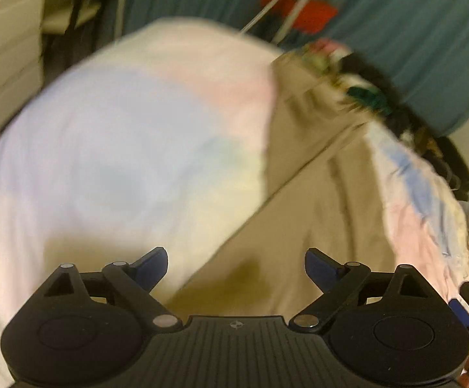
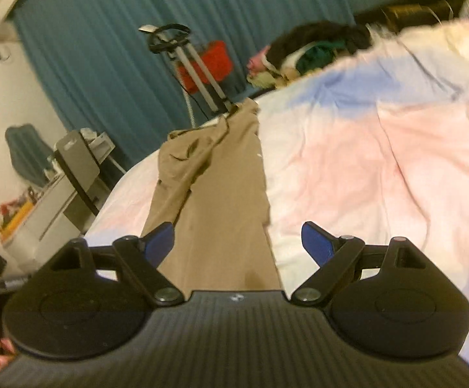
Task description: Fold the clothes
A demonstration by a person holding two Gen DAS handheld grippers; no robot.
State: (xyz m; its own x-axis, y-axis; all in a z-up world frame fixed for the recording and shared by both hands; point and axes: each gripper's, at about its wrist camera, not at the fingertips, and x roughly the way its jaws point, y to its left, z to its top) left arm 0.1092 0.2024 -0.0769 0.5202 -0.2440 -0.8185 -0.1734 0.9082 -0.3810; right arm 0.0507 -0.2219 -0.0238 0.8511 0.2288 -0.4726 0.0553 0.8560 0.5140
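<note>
No readable writing or brand shows on anything in either view. In the left wrist view, the left gripper (image 1: 236,266) stands wide open over the bed, gripping nothing; the tan trousers (image 1: 315,200) run from 6 o'clock up toward 1 o'clock on the pastel bedsheet (image 1: 111,135), passing under the gap between the fingers. In the right wrist view, the right gripper (image 2: 237,242) is also spread wide and empty, with the trousers (image 2: 215,194) stretching from between its fingers toward 12 o'clock, nearer the left finger (image 2: 160,241).
</note>
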